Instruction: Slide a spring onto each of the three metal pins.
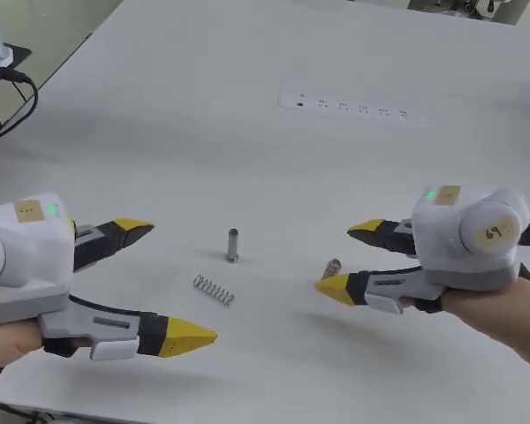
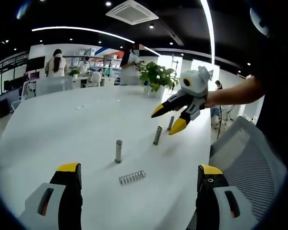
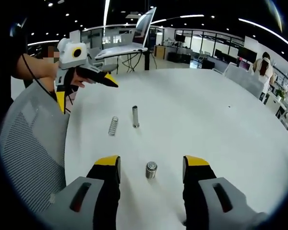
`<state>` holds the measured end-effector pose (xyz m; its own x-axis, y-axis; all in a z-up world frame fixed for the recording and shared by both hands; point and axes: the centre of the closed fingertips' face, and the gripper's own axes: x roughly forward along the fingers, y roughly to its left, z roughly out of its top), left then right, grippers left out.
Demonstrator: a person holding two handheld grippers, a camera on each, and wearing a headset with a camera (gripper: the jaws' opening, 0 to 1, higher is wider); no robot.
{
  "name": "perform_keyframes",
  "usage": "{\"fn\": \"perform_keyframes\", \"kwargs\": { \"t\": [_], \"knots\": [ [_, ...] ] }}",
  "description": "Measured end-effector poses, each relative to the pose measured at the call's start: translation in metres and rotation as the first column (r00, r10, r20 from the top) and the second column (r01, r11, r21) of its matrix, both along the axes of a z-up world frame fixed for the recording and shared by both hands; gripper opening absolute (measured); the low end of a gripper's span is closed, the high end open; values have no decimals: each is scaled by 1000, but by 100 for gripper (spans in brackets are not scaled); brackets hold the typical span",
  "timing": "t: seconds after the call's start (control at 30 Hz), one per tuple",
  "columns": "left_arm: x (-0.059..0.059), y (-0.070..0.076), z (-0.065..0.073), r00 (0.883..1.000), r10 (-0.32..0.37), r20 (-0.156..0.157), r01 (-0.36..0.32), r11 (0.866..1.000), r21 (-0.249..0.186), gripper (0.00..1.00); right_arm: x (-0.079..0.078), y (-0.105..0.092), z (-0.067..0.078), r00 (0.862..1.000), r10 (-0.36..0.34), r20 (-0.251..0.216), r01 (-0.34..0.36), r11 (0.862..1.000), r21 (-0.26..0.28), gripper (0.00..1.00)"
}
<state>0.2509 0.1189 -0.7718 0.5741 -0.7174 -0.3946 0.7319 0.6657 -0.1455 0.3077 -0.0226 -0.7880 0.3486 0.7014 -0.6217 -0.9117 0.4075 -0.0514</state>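
The round white table (image 1: 247,168) offers open surface on all sides of the work area; its near edge runs just below both grippers, a flat white power strip (image 1: 349,108) lies well beyond them, and a black cable (image 1: 24,87) hangs at the far left edge. The left gripper (image 1: 165,281) is held low over the near left of the table with its yellow-tipped jaws wide apart and nothing between them. The right gripper (image 1: 349,260) is held opposite it, jaws likewise spread and holding nothing. A bare grey metal pin (image 1: 232,245) stands upright between the two grippers, long axis vertical. A loose steel coil spring (image 1: 214,290) lies flat just nearer the person than that pin, apart from it, with its long axis running diagonally from far left to near right. A pin already sleeved with a spring (image 1: 333,267) stands upright beside the right gripper's lower tip. The right gripper view places this sleeved pin (image 3: 151,170) between its own jaws without contact. The left gripper view adds a second ribbed upright piece (image 2: 171,123) just behind the sleeved pin (image 2: 157,135), partly covered by a yellow tip; its identity cannot be confirmed. Both gripper views include a grey mesh chair (image 2: 245,158) at the table edge.
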Motion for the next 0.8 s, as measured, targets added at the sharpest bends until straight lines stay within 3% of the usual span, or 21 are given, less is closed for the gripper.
{"fn": "perform_keyframes", "kwargs": {
  "t": [0.53, 0.8],
  "knots": [
    [0, -3, 0, 1000, 0, -2, 0, 1000, -10, 98, -9, -28, 12, 995, -100, -16, 101, 993, 69, 54],
    [3, -2, 3, 1000, 11, 7, -10, 1000, -20, 98, -18, -28, 24, 992, -121, -22, 123, 987, 104, 54]
  ]
}}
